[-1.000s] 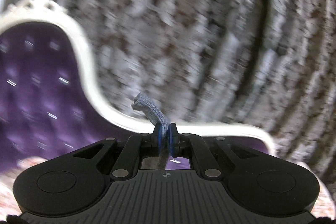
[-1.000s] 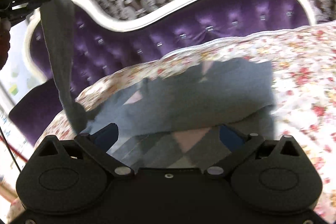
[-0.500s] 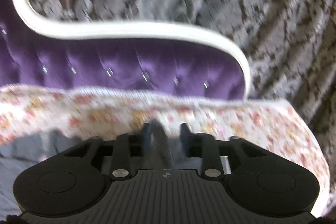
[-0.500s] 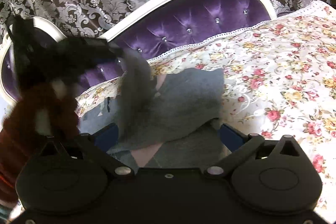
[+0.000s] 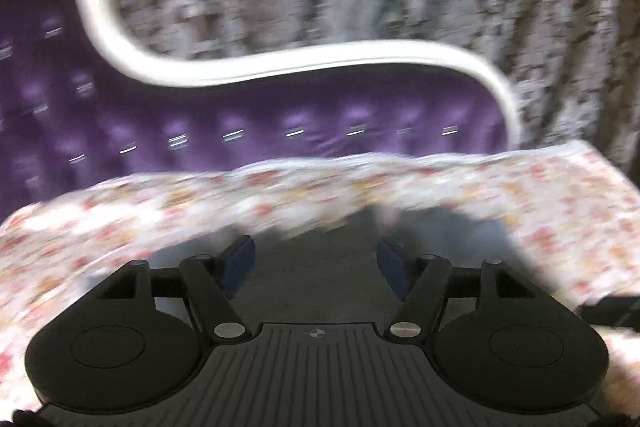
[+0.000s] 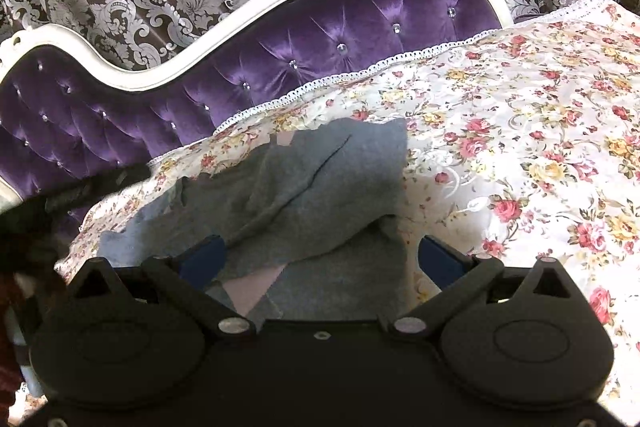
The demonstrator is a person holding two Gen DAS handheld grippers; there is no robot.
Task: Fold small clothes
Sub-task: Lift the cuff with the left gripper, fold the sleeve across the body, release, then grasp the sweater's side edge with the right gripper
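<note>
Nearest in each wrist view, the right gripper (image 6: 320, 253) and the left gripper (image 5: 316, 261) both stand wide apart and hold nothing, above the grey garment (image 6: 304, 187). It lies partly folded on the floral bedspread (image 6: 520, 131). It looks soft, light and limp, so it will probably sag and wrinkle; a corner or a hem seems the best place to pinch. Behind stands the purple headboard (image 6: 320, 27).
</note>
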